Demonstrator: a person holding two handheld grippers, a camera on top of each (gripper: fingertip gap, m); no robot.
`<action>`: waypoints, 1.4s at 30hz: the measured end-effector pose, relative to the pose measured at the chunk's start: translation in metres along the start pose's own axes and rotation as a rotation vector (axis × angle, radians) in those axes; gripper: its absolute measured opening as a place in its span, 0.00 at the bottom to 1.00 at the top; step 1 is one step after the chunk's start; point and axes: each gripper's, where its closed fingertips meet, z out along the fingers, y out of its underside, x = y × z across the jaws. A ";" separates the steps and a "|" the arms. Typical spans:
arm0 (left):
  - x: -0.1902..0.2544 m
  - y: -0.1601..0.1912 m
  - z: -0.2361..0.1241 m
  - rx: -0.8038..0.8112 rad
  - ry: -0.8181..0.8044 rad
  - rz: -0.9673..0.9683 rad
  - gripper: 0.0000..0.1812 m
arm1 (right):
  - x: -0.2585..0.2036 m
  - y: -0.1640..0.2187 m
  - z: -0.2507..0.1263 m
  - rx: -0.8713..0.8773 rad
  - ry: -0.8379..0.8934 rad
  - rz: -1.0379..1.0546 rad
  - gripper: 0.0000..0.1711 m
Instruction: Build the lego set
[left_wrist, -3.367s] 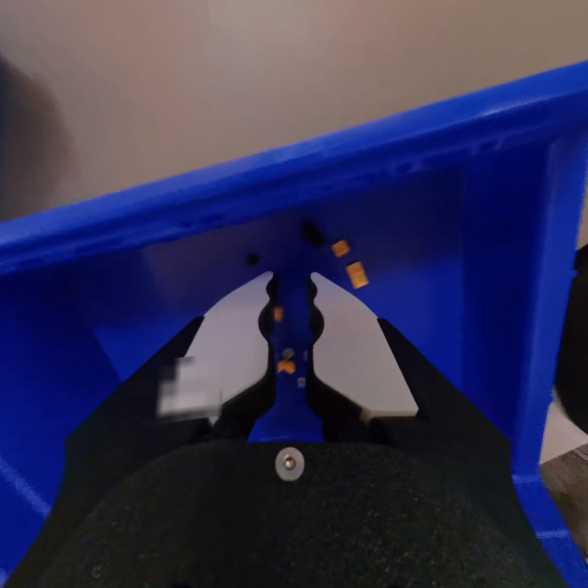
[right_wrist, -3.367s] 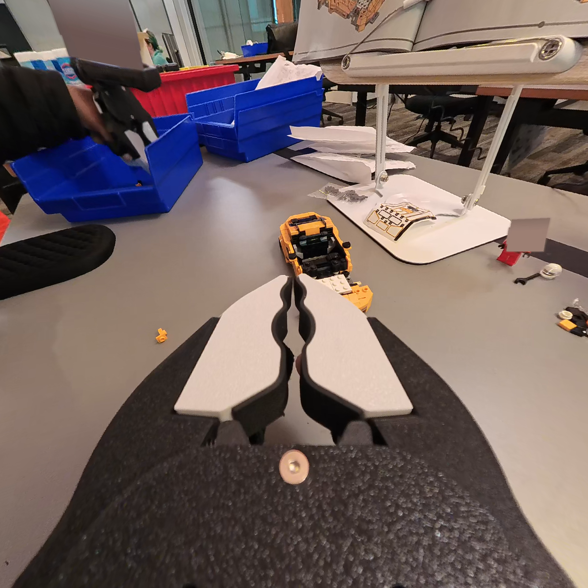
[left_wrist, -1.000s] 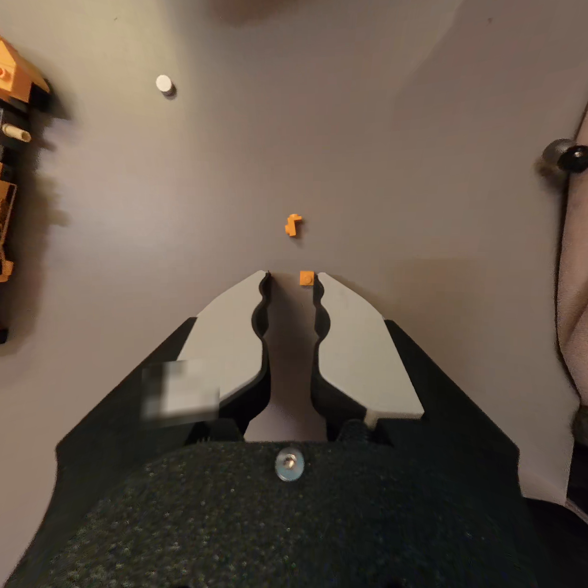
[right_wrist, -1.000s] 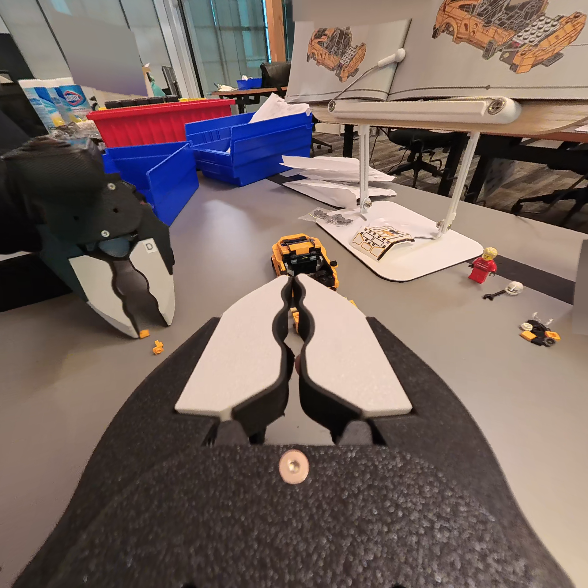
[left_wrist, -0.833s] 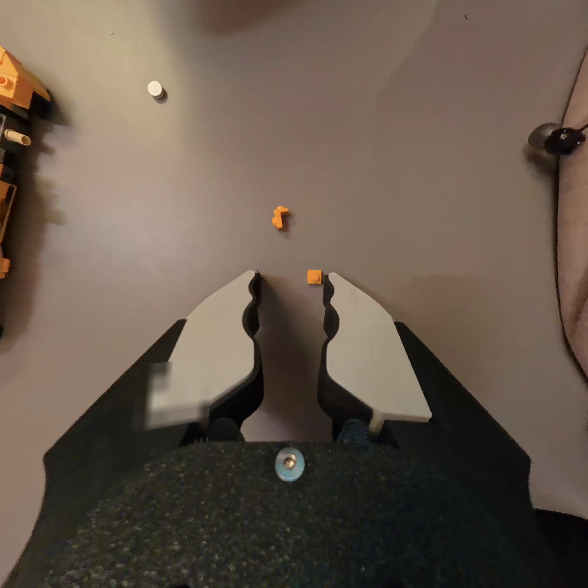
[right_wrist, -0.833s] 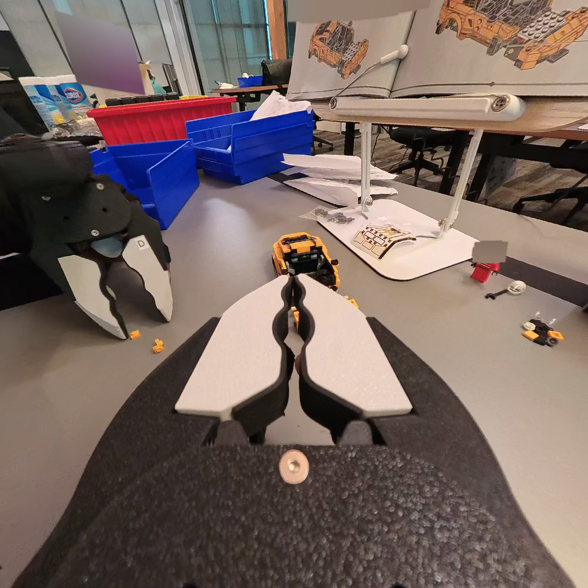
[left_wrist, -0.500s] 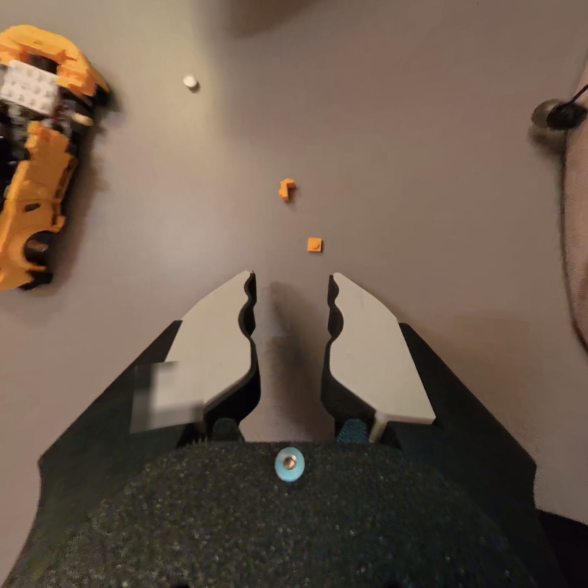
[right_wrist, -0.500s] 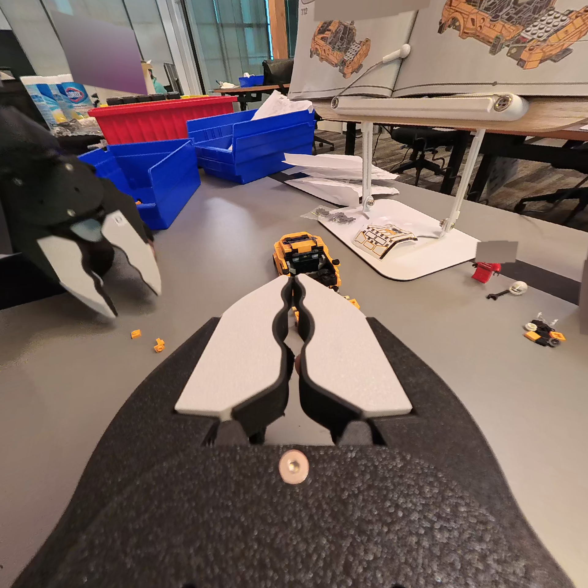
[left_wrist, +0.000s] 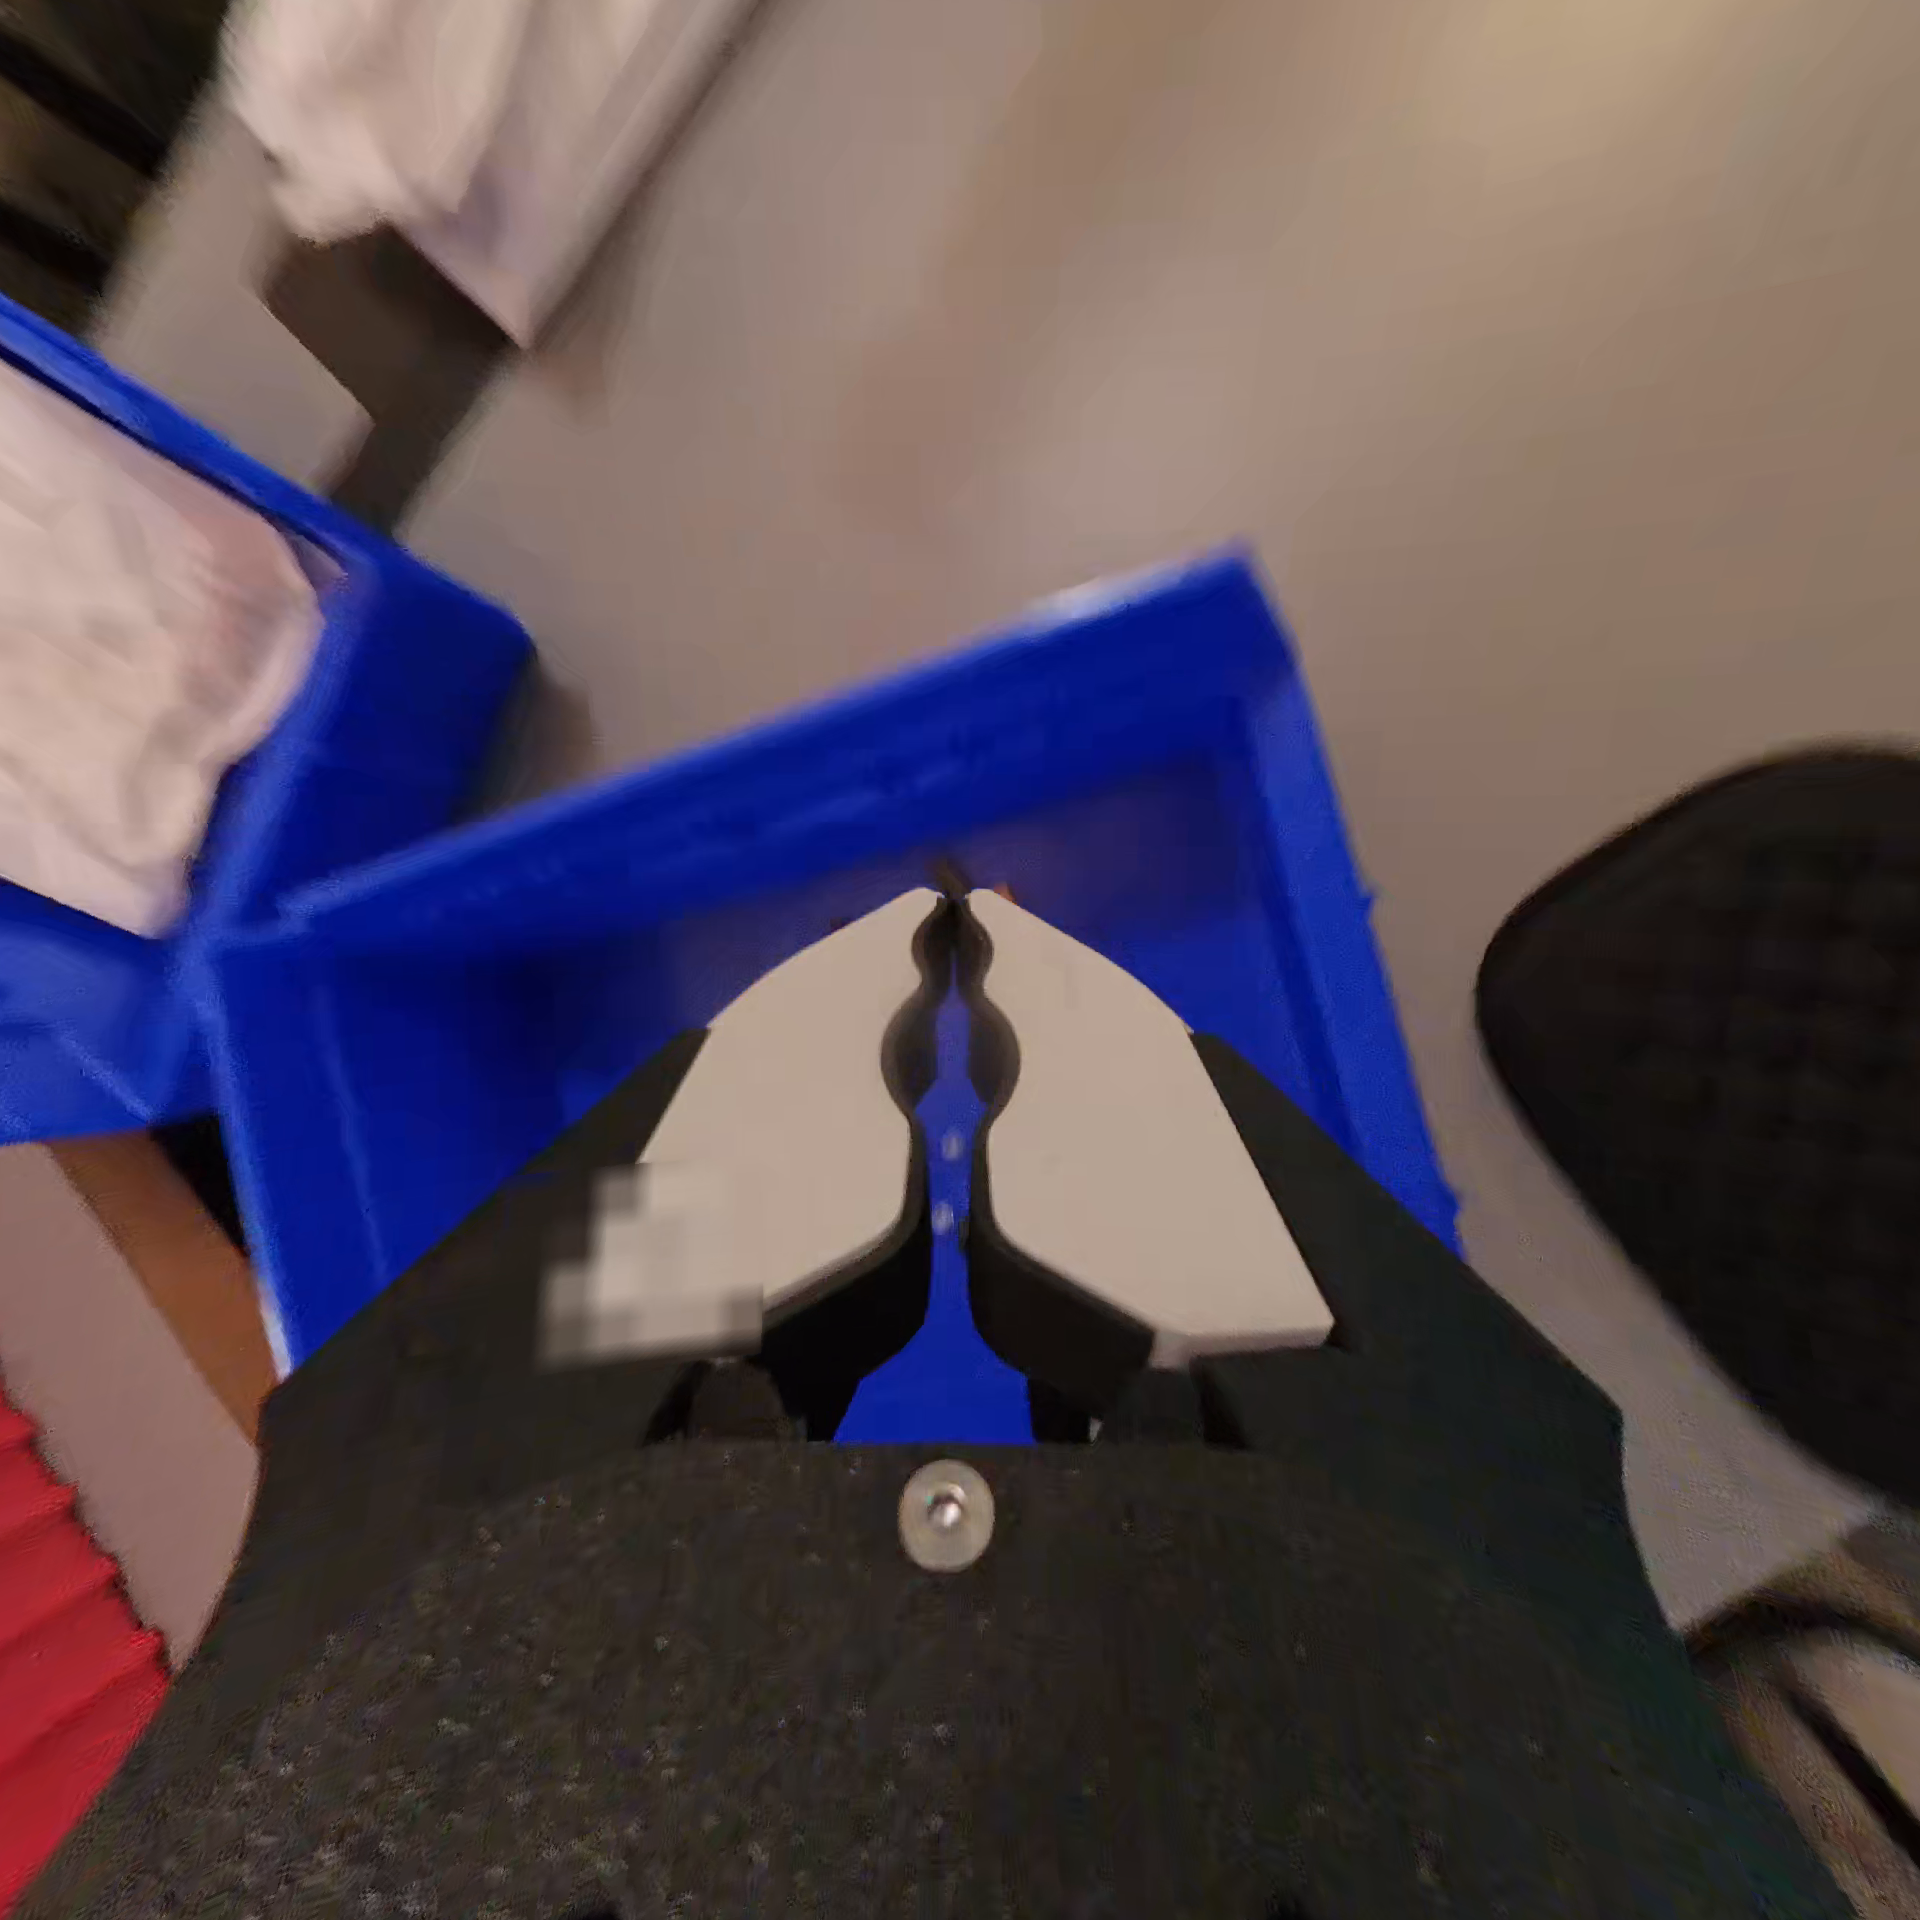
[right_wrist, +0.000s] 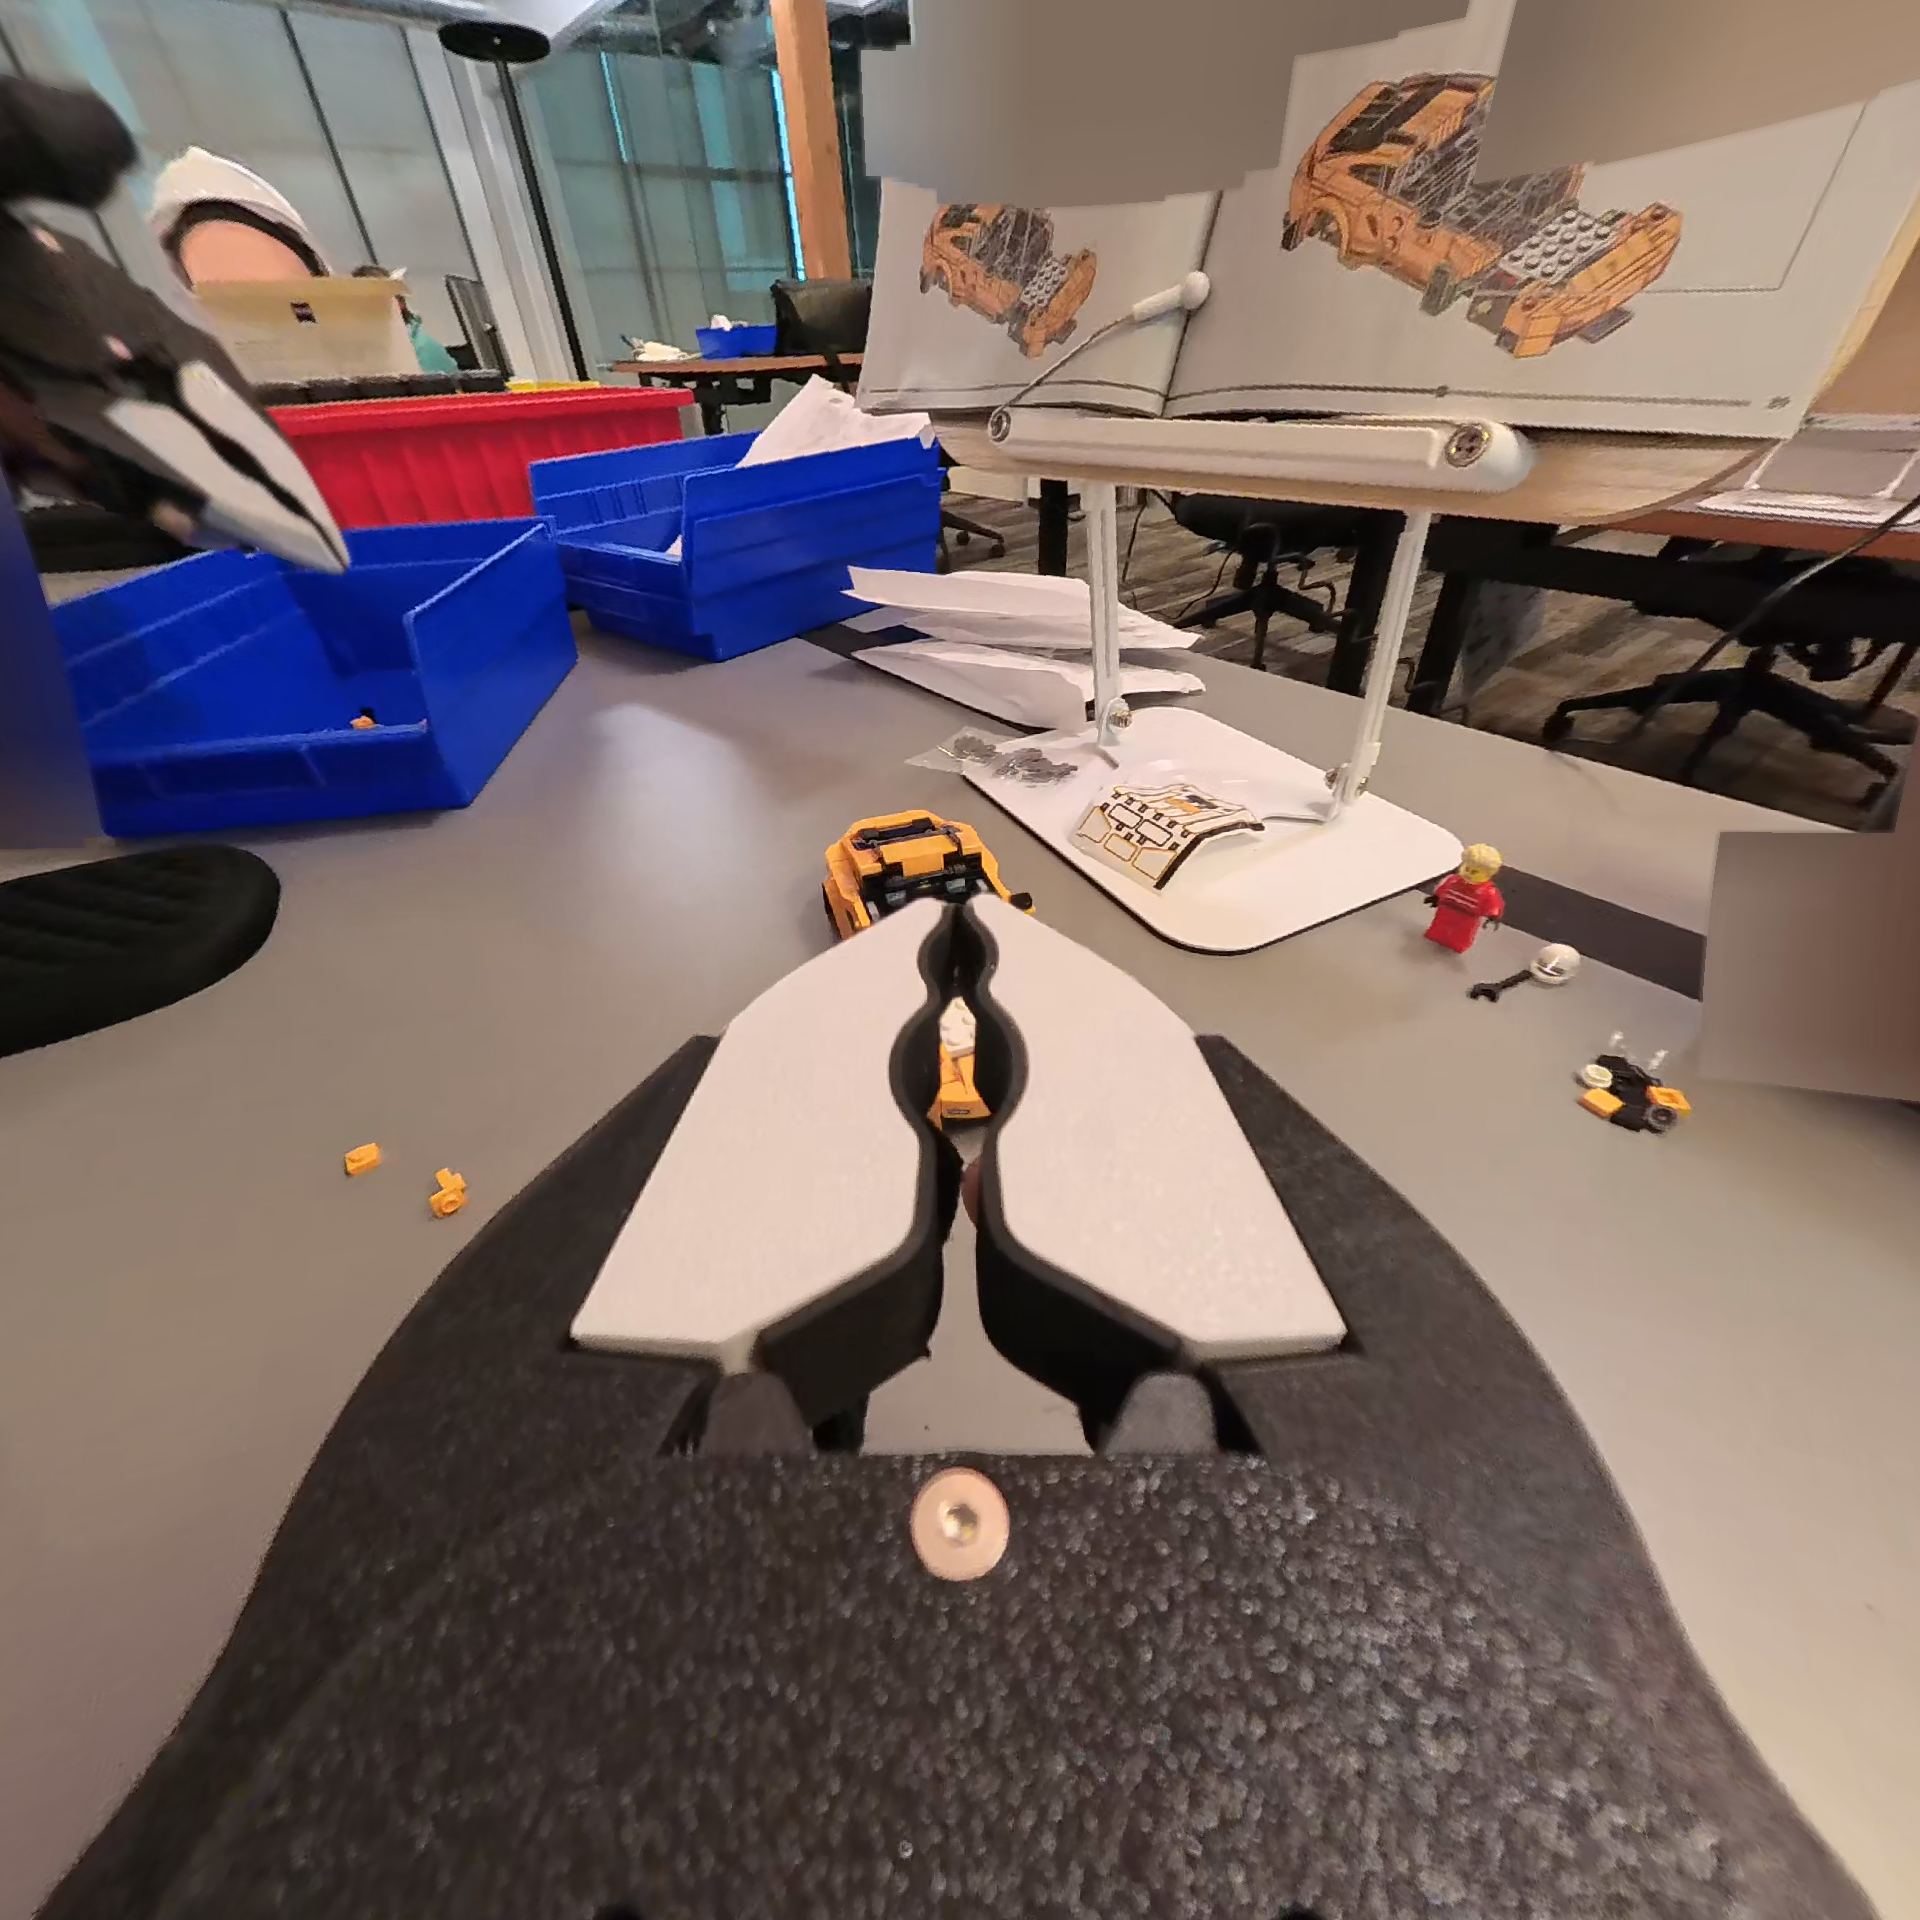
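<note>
Left gripper (left_wrist: 951, 902), fingertips drawn together with nothing visible between them, poised above the open blue parts bin (right_wrist: 499, 665); the left wrist view is motion-blurred, so whether a very small piece is pinched at the tips cannot be told. A few small pieces (right_wrist: 363, 719), orange and dark, lie on the bin floor near its front lip.

Right gripper (right_wrist: 954, 914), clenched with its tips meeting, held low over the grey table (right_wrist: 623, 935). An orange and white sub-assembly (right_wrist: 958, 1070) shows through the gap between its fingers; whether it is gripped or merely lies behind cannot be told.

The partly built orange car (right_wrist: 909, 868) stands on the table just beyond the right gripper's tips. Two loose orange pieces, a flat plate (right_wrist: 362, 1158) and a bracket (right_wrist: 448, 1193), rest on the table to the left, near each other. The instruction booklet (right_wrist: 1351, 312) is propped on a white stand (right_wrist: 1257, 862); a red minifigure (right_wrist: 1465, 894) stands beside it.

Step in hand, as judged: fetching the next part from the bin. The next move likely calls for parting the left fingers, lowering into the bin, and closing on one tiny piece.
</note>
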 end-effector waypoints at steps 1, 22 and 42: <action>-0.002 0.020 0.011 -0.075 0.029 0.001 0.03 | 0.000 0.001 0.001 -0.004 0.001 -0.001 0.00; 0.017 0.076 0.068 -0.327 0.270 0.051 0.05 | 0.000 0.013 0.005 -0.050 0.003 -0.004 0.00; 0.289 -0.234 -0.014 0.693 1.642 -0.465 0.04 | -0.160 -0.022 0.014 0.038 -0.361 -0.650 0.14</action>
